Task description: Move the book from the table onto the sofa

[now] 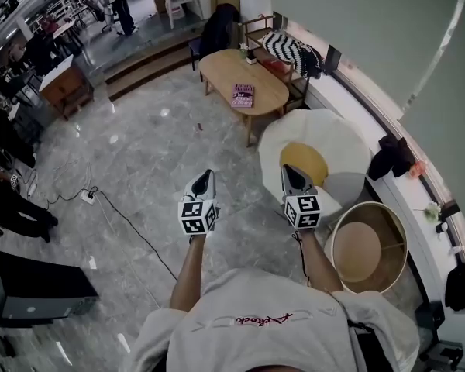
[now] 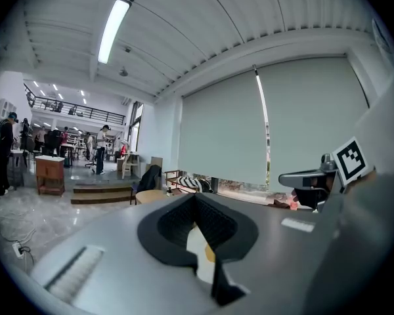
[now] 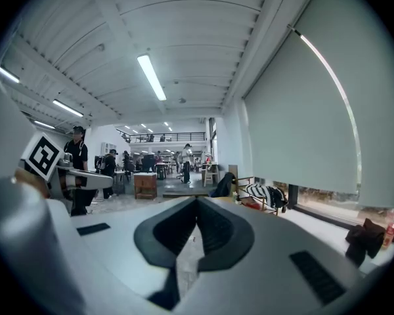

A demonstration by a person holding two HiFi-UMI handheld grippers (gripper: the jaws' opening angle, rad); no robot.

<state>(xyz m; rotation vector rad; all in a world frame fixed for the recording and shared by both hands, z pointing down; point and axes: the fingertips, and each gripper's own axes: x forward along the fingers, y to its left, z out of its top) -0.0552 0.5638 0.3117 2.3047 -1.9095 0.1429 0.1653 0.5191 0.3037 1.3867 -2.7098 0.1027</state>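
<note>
Book (image 1: 242,95) lay flat and closed on the oval wooden surface (image 1: 271,84), toward its near long edge, well apart from both grippers.

Left gripper (image 1: 206,178) and right gripper (image 1: 291,173) were held side by side ahead of the person, forearms extended. Both pointed roughly level, tipped slightly down, toward the surface. Jaws on each were fully together with nothing between them — each gripper's own view showed the pads meeting.

Between grippers and book lay open marbled floor (image 1: 155,146). To the right, a white-and-yellow fried-egg-shaped cushion (image 1: 333,149) lay just short of the surface's near end; the right gripper overlapped it in the head view. A round wooden stand (image 1: 368,246) stood nearer, at right. Beyond the surface was a wooden-framed seat (image 1: 257,28) carrying a black-and-white striped cushion (image 1: 288,51). A dark jacket (image 1: 219,28) hung over a chair at the far end. A black cable (image 1: 132,227) ran across the floor at left.

Book cover was pink to magenta with pale lettering — too small to read.
</note>
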